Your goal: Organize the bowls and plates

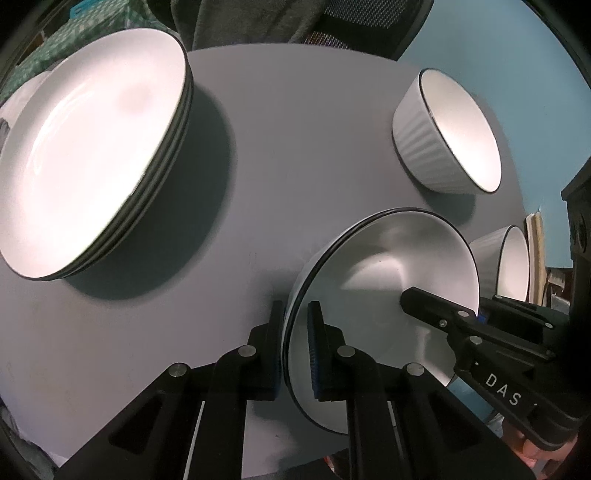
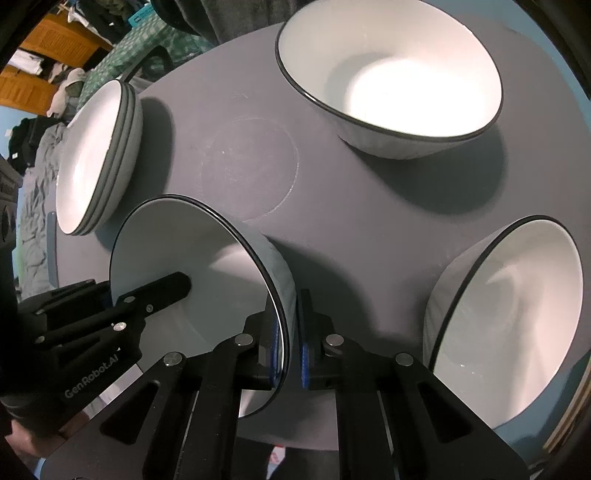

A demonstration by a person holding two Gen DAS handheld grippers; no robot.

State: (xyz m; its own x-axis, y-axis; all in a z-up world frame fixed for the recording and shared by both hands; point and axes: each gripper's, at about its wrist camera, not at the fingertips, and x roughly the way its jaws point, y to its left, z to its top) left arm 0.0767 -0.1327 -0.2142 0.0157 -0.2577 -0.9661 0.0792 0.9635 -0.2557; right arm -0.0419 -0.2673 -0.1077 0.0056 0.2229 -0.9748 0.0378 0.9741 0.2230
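A white bowl with a dark rim [image 1: 384,280] sits near the front of the round grey table [image 1: 288,147]. My left gripper [image 1: 297,354] is shut on its left rim, one finger inside and one outside. My right gripper [image 2: 290,343] is shut on the same bowl [image 2: 192,258] at its right rim. Each gripper shows in the other's view, the right one [image 1: 476,317] and the left one [image 2: 110,299]. A stack of white plates [image 1: 88,155] lies at the left, also in the right wrist view [image 2: 96,158].
Two more white ribbed bowls stand on the table: one at the back [image 1: 447,133] [image 2: 388,74], one at the right edge [image 1: 506,262] [image 2: 509,317]. A dark chair with grey cloth [image 1: 258,18] stands behind the table. Bedding and clutter [image 2: 40,147] lie at the left.
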